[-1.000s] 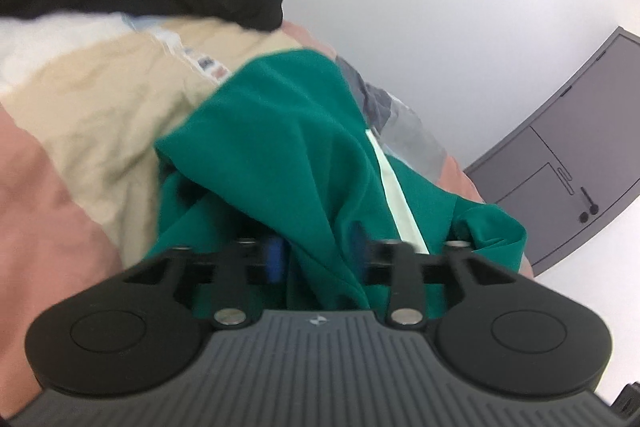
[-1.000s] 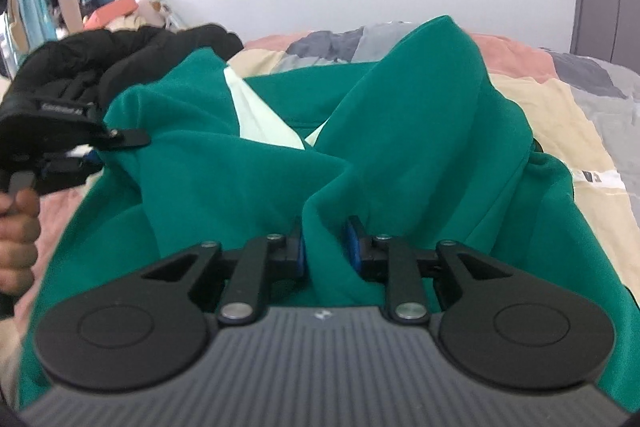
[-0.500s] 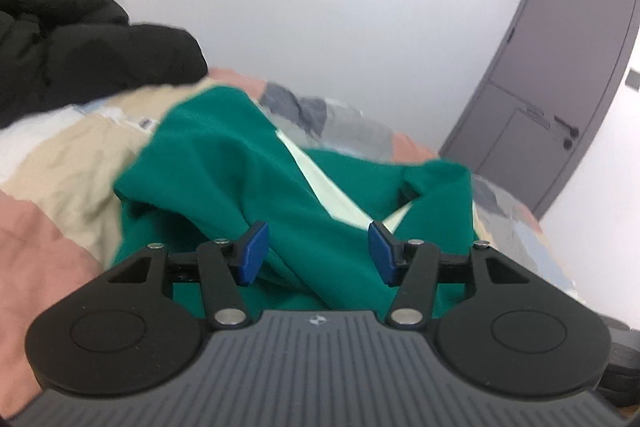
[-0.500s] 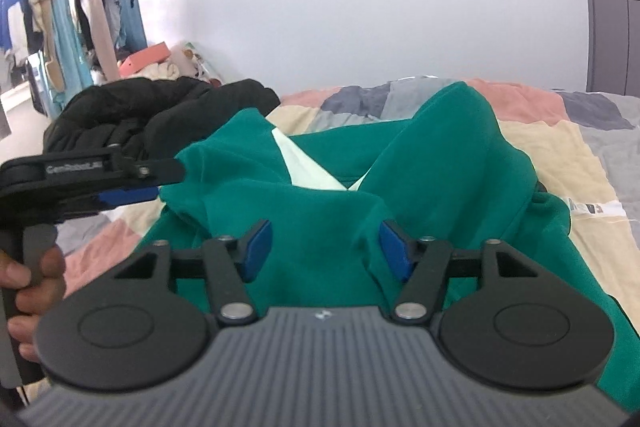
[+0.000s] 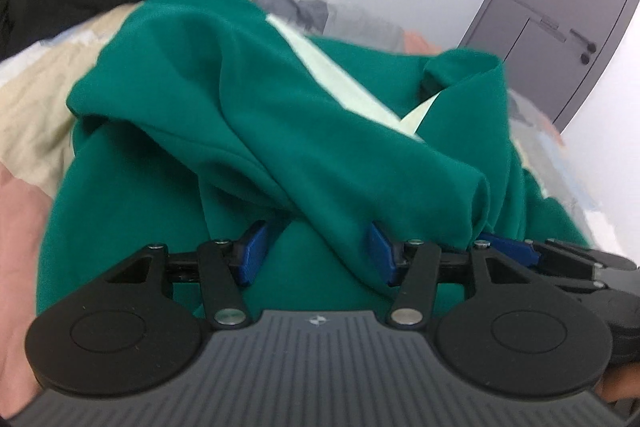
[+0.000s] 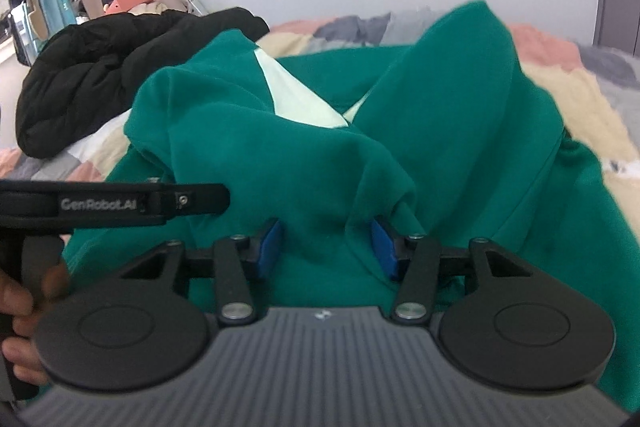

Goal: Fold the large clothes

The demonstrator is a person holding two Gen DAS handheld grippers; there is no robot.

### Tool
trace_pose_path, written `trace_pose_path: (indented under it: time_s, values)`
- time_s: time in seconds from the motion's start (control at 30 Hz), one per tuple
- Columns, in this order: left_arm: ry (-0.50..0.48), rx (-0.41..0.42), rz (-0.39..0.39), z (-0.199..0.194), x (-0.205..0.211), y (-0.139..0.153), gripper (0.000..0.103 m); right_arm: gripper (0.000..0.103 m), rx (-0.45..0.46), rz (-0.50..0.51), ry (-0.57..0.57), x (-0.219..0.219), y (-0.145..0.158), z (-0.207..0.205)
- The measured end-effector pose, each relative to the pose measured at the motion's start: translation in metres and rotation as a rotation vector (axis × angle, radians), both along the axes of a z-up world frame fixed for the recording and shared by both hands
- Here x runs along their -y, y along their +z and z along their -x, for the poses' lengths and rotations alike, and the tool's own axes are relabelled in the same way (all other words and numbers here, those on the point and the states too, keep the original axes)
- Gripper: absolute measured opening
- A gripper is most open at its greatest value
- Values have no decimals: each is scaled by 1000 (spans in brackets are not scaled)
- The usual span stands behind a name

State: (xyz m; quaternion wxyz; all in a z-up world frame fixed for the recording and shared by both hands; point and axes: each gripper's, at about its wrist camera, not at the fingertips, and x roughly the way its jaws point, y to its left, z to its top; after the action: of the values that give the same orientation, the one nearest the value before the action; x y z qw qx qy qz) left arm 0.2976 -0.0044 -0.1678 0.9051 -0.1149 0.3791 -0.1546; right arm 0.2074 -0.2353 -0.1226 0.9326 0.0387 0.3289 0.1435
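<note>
Crumpled green fleece garment with pale stripe point(image 6: 460, 131) lay heaped on the patchwork quilt bed point(image 6: 592, 95).
Left gripper point(image 5: 316, 253) fingers wide over its near edge; right gripper point(image 6: 326, 247) jaws closing, fabric between, not pinched.

black tongs point(image 5: 316, 255) with blue pads point(image 5: 251, 254), ribbed grey housing, silver screws (side lettering reads genrobot.ai)

A green garment point(image 5: 304, 131) lies crumpled on a patchwork bedspread point(image 6: 576, 95), heaped in loose folds. Two pale mint stripes point(image 5: 340, 79) meet in a V near its middle. A raised fold peaks on its right side in the right wrist view.
</note>
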Motion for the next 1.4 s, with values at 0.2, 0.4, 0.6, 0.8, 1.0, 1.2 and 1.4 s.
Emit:
trace_pose_path:
  time_s: [0.2,0.4,0.6,0.8,1.0,1.2,1.4]
  values:
    - [5,-53,-18,-17,6,-10,61,54,-20,11,12,-3,-13,-12]
    - [-20,-20,-13,-3,3,-2,61,56,2,14,28,-1,-12,-11]
    - [7,18,66,40,-29,29,61,57,19,-37,15,11,5,3]
    - [56,27,34,95,-56,55,61,57,22,-150,22,43,41,31]
    - [111,-34,20,136,-90,57,62,56,-7,-46,89,66,78,60]
    - [208,-138,51,149,-124,39,63,55,-153,11,106,124,84,82]
    - [288,-216,108,148,-143,28,69,58,-329,-58,46,184,56,87]
